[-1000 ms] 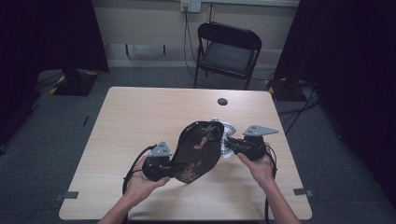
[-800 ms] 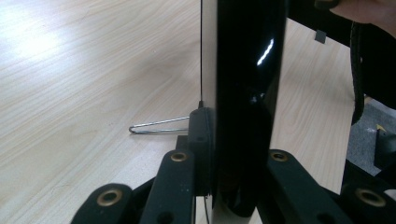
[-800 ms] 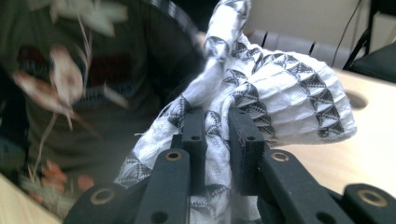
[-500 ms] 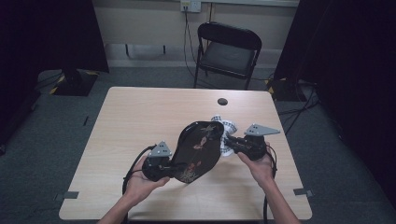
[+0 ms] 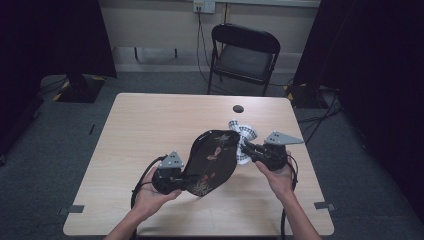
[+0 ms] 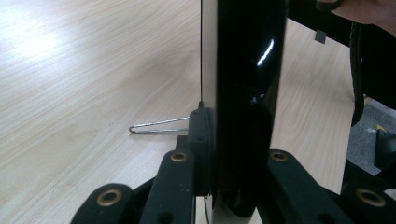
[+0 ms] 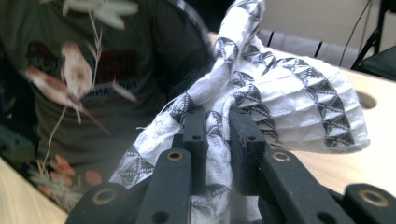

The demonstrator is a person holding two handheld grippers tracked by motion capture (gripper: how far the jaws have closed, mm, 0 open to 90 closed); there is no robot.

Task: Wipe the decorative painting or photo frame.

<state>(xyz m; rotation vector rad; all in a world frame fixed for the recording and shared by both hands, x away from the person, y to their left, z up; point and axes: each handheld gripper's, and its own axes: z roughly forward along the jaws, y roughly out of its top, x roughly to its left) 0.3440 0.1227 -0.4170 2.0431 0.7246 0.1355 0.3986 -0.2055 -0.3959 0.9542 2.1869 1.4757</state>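
pale wooden table [image 5: 150, 130], small dark round spot [image 5: 238, 108] (near far edge), thin wire loop [image 6: 156, 127]

Black folding chair [image 5: 243, 57] beyond table [image 5: 150, 125]; wall socket [image 5: 203, 5], probably.

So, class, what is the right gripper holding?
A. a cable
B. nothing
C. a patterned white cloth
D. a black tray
C: in the right gripper view the right gripper has its jaws pinched on the cloth, held against the tray.
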